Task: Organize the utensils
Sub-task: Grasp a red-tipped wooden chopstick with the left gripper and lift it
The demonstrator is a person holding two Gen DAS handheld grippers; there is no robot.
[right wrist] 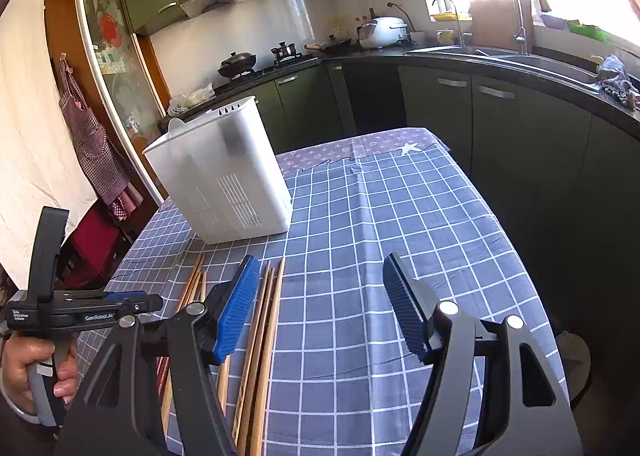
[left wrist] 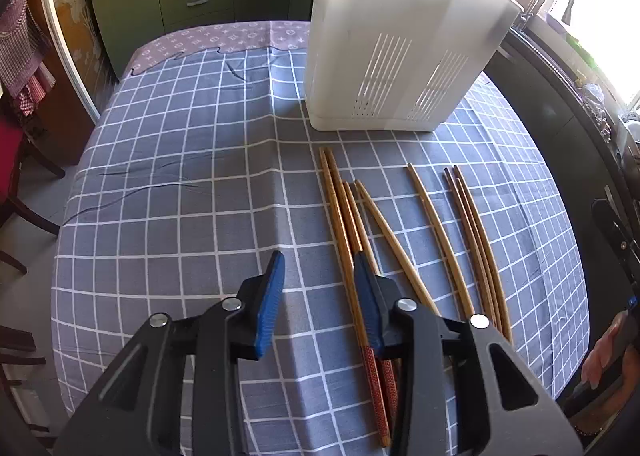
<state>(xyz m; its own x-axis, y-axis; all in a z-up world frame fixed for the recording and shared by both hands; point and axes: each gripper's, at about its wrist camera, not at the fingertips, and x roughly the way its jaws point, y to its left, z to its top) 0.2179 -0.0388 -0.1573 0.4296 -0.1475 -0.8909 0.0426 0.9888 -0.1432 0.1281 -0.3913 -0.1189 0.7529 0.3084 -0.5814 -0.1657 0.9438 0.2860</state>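
Hovering left gripper (left wrist: 320,276) — jaws apart, empty | right gripper (right wrist: 320,296) likewise spread | wooden chopsticks (left wrist: 400,236) on checked tablecloth (left wrist: 180,176) beneath both | white utensil holder (left wrist: 400,56) ahead — upright

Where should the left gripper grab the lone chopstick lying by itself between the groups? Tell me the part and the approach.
Grip the lone chopstick around its middle, coming straight down from above with the left gripper turned so the fingers close across its width. It lies flat on the tablecloth, apart from its neighbours there, so both fingers probably fit beside it. The holder stands beyond.
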